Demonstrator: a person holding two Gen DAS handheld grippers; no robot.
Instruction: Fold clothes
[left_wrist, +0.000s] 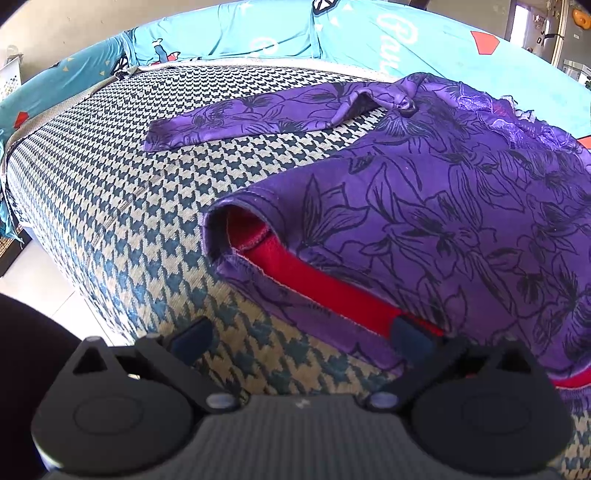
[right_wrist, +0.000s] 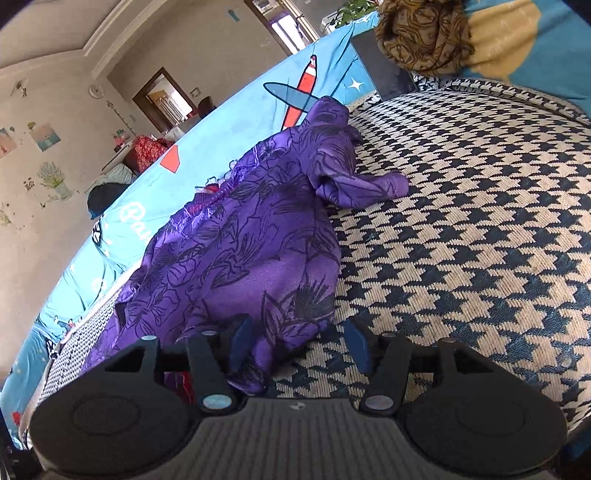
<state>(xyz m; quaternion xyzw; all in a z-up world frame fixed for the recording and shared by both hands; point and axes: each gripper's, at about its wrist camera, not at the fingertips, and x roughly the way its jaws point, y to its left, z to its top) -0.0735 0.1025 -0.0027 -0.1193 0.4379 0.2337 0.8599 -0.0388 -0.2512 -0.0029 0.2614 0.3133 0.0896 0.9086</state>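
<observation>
Both grippers' fingers spread, nothing pinched: left gripper (left_wrist: 301, 334), right gripper (right_wrist: 299, 345) over the purple floral-print garment (left_wrist: 461, 206); pinch hem corners squarely.

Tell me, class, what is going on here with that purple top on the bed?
A person holding a two-finger gripper in each hand is folding a purple floral-print top with red lining spread on a black-and-cream houndstooth mat. One sleeve lies stretched out flat. The left gripper hovers open at the hem, one finger at the red lining. The right gripper is open too, a corner of the fabric lying loose between its fingers. A brown patterned cloth bundle sits at the far end.
</observation>
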